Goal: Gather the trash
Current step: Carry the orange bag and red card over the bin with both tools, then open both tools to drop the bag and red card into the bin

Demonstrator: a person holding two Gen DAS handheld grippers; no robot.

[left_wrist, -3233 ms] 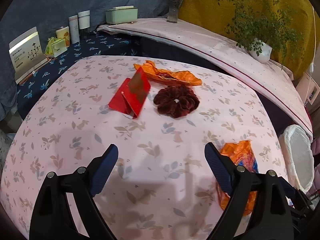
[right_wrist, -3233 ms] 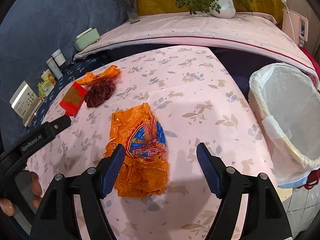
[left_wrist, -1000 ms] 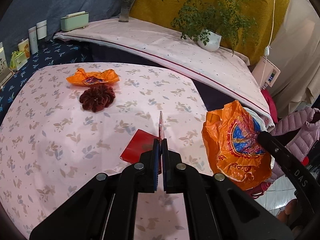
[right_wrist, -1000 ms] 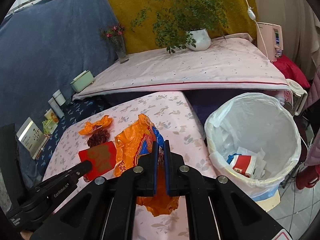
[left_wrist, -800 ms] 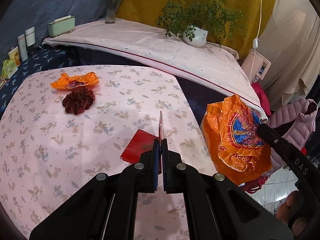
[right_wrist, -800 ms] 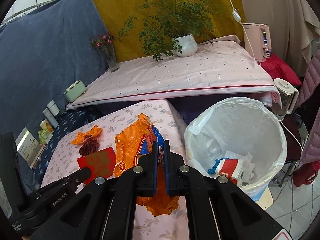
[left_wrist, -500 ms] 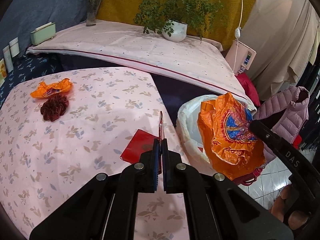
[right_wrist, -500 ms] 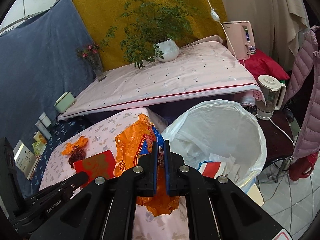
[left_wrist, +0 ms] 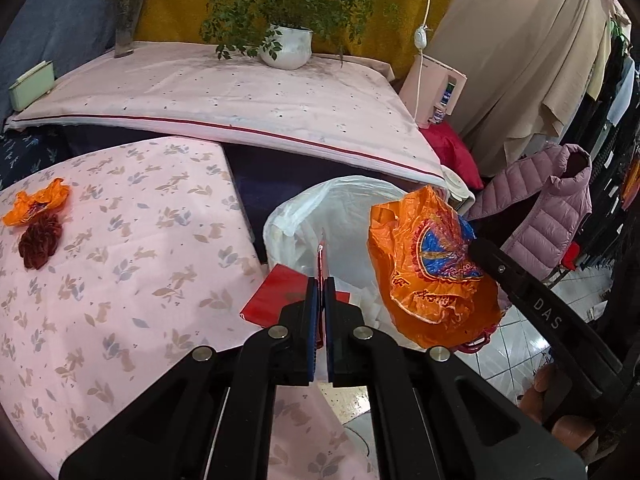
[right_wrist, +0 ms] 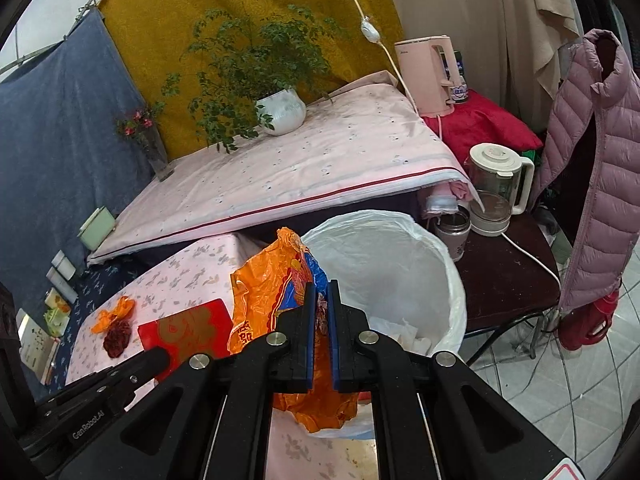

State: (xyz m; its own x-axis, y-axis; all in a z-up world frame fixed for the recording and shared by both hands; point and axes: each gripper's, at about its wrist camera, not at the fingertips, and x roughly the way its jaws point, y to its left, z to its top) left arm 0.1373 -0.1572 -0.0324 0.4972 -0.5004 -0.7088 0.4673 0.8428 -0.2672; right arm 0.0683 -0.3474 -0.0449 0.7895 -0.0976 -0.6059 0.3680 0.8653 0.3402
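Both loads have travelled off the table point(left_wrist: 120, 280) to the bin's mouth within the last second; release looks like the next step. Left gripper point(left_wrist: 319, 280) is clamped tight on the red envelope point(left_wrist: 280, 294), edge-on over the near rim. Right gripper point(right_wrist: 320, 284) is pinched shut on the orange plastic bag point(right_wrist: 260, 292), hanging at 3 o'clock of the envelope. White-lined bin point(right_wrist: 400, 264) sits directly below. Farther, at 10 o'clock, an orange wrapper point(left_wrist: 38, 202) and dark red scrunchie point(left_wrist: 38, 240) remain uncollected. Kettle cord point(right_wrist: 528, 256) trails beside the bin.
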